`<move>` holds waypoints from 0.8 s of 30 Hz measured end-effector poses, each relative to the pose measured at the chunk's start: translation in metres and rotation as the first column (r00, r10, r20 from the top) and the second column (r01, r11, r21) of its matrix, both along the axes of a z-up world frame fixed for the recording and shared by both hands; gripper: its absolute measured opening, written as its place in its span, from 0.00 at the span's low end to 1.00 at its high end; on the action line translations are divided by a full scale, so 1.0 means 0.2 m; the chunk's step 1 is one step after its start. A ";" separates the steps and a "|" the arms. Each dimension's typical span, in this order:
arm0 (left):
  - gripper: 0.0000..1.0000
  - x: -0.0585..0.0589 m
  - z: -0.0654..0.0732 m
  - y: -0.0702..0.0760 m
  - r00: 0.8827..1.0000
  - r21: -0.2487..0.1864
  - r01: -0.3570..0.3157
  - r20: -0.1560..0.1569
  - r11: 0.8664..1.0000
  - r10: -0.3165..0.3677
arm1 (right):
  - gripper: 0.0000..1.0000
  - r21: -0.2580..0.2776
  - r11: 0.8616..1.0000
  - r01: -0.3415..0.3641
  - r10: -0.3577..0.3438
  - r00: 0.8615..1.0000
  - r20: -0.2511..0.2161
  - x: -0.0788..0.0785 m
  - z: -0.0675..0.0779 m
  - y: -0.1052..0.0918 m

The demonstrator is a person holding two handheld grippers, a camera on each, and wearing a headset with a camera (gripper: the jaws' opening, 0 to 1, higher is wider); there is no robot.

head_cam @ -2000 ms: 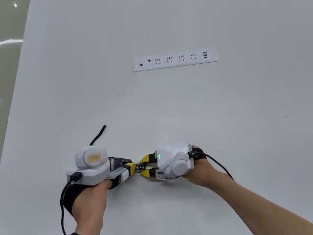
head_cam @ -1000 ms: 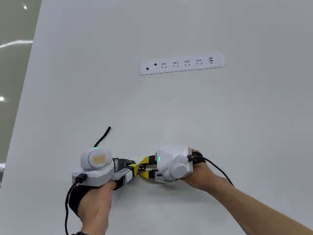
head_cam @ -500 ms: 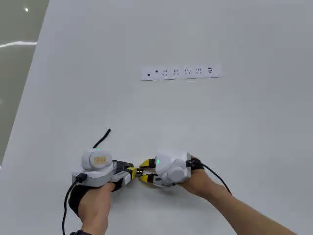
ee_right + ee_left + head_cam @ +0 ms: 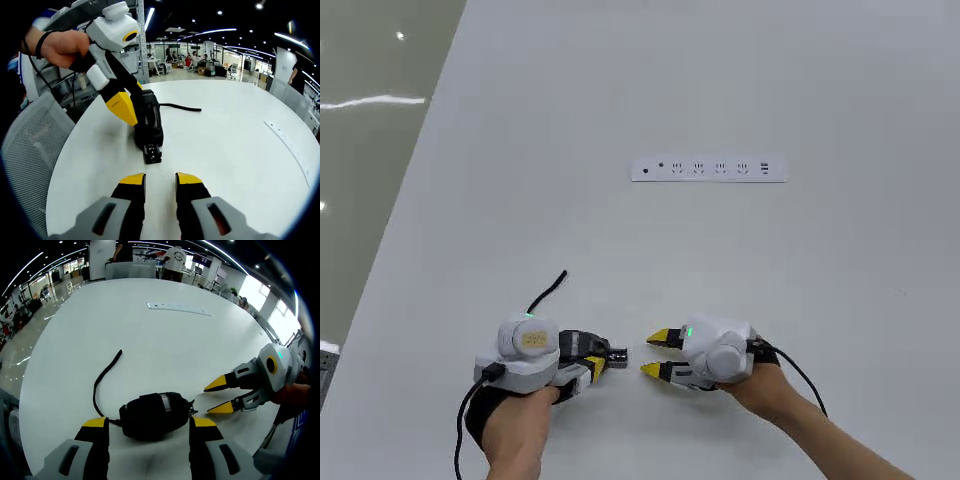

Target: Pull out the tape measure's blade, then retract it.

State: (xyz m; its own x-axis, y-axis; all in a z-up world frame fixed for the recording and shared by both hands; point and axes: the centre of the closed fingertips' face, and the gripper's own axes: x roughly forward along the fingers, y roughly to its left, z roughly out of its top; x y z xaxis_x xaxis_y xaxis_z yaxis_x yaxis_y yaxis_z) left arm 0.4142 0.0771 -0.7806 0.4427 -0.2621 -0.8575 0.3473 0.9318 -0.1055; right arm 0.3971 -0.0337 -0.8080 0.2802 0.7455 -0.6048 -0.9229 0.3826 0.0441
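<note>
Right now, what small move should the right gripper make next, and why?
Probably ease the right gripper forward to the blade tip and close on it: its jaws stand open, apart from the tape measure, which the left gripper clamps on the table.

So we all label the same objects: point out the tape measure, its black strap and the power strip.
tape measure (image 4: pixel 150 417), left gripper view, middle of its black case.
black strap (image 4: pixel 101 377), left gripper view, midway along its curve.
power strip (image 4: pixel 709 169), head view, centre of its socket face.
</note>
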 end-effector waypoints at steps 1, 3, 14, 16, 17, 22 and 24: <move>0.61 0.00 0.00 0.00 1.000 0.000 0.000 0.000 1.000 0.000 | 0.23 0.000 1.000 0.000 0.000 1.000 0.000 0.00 0.00 0.00; 0.61 0.00 0.01 0.01 1.000 -0.006 0.000 0.005 1.000 0.000 | 0.23 -0.002 1.000 0.009 -0.009 1.000 -0.001 0.00 0.01 -0.01; 0.61 -0.01 0.12 0.05 0.999 -0.041 0.015 0.034 0.999 -0.014 | 0.24 -0.007 0.997 0.078 -0.078 0.997 0.009 0.00 0.10 -0.06; 0.61 -0.01 0.13 0.06 0.999 -0.043 0.017 0.041 0.999 -0.015 | 0.25 -0.011 0.996 0.084 -0.084 0.996 0.007 -0.01 0.11 -0.07; 0.61 -0.01 0.14 0.07 0.999 -0.046 0.018 0.042 0.999 -0.016 | 0.25 -0.007 0.995 0.099 -0.099 0.995 -0.005 -0.02 0.12 -0.08; 0.61 -0.01 0.18 0.09 0.998 -0.051 0.037 0.062 0.998 -0.033 | 0.27 0.010 0.988 0.153 -0.152 0.988 -0.017 -0.02 0.15 -0.12; 0.61 -0.01 0.19 0.10 0.997 -0.052 0.040 0.066 0.998 -0.036 | 0.27 0.017 0.985 0.169 -0.169 0.985 -0.021 -0.02 0.16 -0.14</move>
